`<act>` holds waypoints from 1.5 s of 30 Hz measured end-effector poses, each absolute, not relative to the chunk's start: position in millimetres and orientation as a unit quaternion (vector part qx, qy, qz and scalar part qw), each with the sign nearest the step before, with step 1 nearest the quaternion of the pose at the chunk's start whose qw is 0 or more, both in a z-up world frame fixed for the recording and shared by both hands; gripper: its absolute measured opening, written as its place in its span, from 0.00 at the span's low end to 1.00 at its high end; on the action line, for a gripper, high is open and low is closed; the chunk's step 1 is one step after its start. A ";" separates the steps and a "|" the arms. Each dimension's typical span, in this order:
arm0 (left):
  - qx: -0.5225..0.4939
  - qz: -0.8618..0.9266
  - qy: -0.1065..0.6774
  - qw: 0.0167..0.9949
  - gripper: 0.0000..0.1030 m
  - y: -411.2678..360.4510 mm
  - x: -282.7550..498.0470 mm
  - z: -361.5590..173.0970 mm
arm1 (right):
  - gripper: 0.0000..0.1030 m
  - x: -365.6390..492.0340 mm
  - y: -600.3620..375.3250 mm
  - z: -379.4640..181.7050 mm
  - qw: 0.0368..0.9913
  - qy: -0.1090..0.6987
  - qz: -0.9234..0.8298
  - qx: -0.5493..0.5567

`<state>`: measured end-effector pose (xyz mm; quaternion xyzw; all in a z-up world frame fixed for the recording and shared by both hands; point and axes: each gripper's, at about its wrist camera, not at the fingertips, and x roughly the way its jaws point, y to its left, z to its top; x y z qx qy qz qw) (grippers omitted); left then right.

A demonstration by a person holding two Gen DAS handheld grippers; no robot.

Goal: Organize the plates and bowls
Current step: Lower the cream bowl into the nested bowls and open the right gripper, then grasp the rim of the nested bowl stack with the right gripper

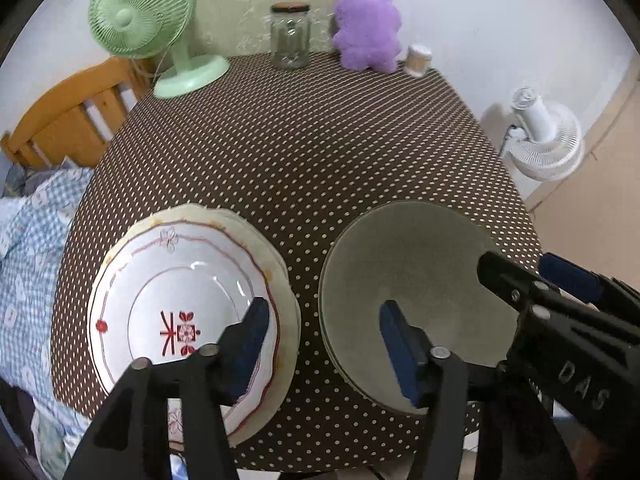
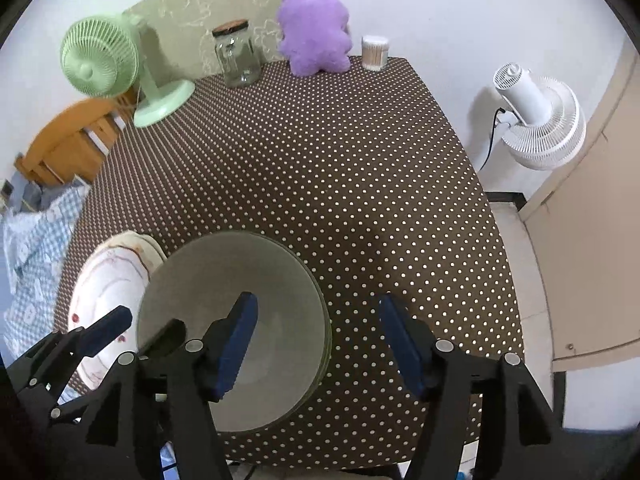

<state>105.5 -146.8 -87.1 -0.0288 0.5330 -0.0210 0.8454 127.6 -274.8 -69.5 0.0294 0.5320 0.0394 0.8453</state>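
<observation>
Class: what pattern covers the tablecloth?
White dots on the brown tablecloth; clearest in the right wrist view.

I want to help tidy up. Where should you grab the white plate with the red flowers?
Probably by its rim. The flowered plate lies flat on a cream plate, so only its thin raised edge offers a pinch. Come from above at the near edge, one finger inside, one slipped under the lip.

A home room: beyond the fingers a dotted tablecloth [image 2: 320,168], green fan [image 1: 140,16], plush toy [image 2: 314,28], jar [image 1: 290,36]; bedding [image 1: 28,248] to their left.
</observation>
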 end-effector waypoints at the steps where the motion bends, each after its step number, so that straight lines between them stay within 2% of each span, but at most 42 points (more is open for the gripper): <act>1: -0.027 -0.023 0.529 0.848 0.63 -145.8 103.7 -86.5 | 0.66 127.1 -276.0 -69.1 0.845 0.532 0.039 0.034; 2: -0.028 -0.025 0.529 0.848 0.69 -145.6 102.6 -87.3 | 0.66 126.6 -276.7 -69.1 0.845 0.532 0.040 0.036; 4: -0.033 -0.028 0.530 0.847 0.74 -144.4 101.4 -89.8 | 0.66 126.0 -278.2 -69.4 0.845 0.531 0.037 0.040; 15: -0.044 -0.018 0.545 0.837 0.77 -147.0 112.2 -107.2 | 0.66 130.1 -277.2 -90.9 0.833 0.550 0.049 0.040; 28: -0.031 -0.012 0.551 0.834 0.76 -158.1 125.4 -122.3 | 0.66 150.6 -281.7 -119.7 0.809 0.581 0.068 0.059; 32: -0.043 -0.031 0.560 0.827 0.66 -162.2 130.2 -123.0 | 0.66 158.6 -285.2 -123.8 0.803 0.588 0.073 0.065; 45: -0.053 -0.042 0.586 0.808 0.67 -172.0 136.5 -138.0 | 0.65 168.9 -268.4 -130.9 0.797 0.591 0.112 0.046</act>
